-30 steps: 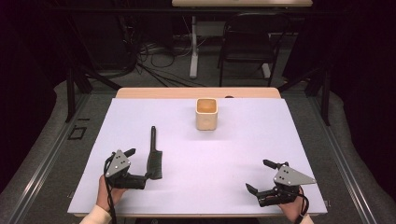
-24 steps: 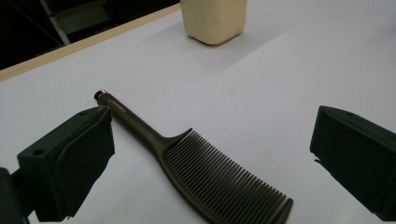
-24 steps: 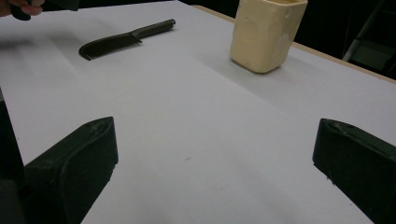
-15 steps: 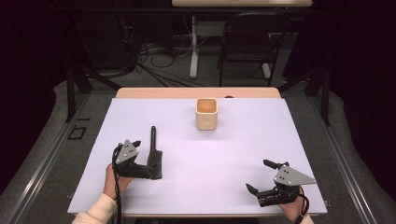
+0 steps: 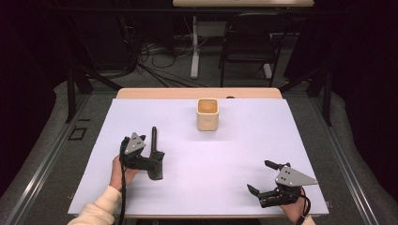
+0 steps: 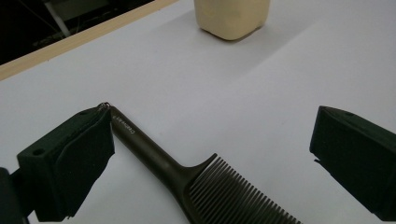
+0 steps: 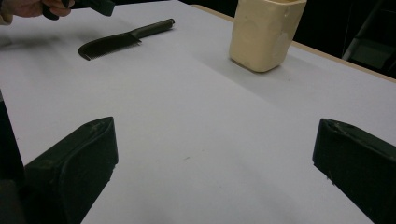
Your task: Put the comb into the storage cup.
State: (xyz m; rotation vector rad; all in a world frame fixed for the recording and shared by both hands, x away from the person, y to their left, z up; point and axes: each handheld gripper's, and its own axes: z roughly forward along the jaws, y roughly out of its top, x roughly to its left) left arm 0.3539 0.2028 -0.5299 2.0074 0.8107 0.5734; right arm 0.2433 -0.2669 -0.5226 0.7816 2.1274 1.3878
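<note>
**Two grippers spread wide, comb lying flat under the left one**

Two grippers show in the high view on a white table [image 5: 234,159]. The left gripper [image 5: 152,164] sits over the toothed end of a dark comb [image 5: 154,140], whose handle points toward the far edge. A cream cup [image 5: 208,114] stands upright well beyond it, near the far edge. The right gripper [image 5: 263,180] rests near the front right corner, jaws apart, nothing between them.

Left gripper view: the left gripper [image 6: 210,163] has its jaws spread wide, with the comb [image 6: 187,177] lying flat between them. The handle tip reaches the left jaw; the teeth run toward the bottom edge. The cup [image 6: 232,17] stands ahead.

Right gripper view: the right gripper [image 7: 215,172] is wide open over bare table. The comb [image 7: 123,39] lies far off, the cup [image 7: 264,35] upright to its right.
</note>
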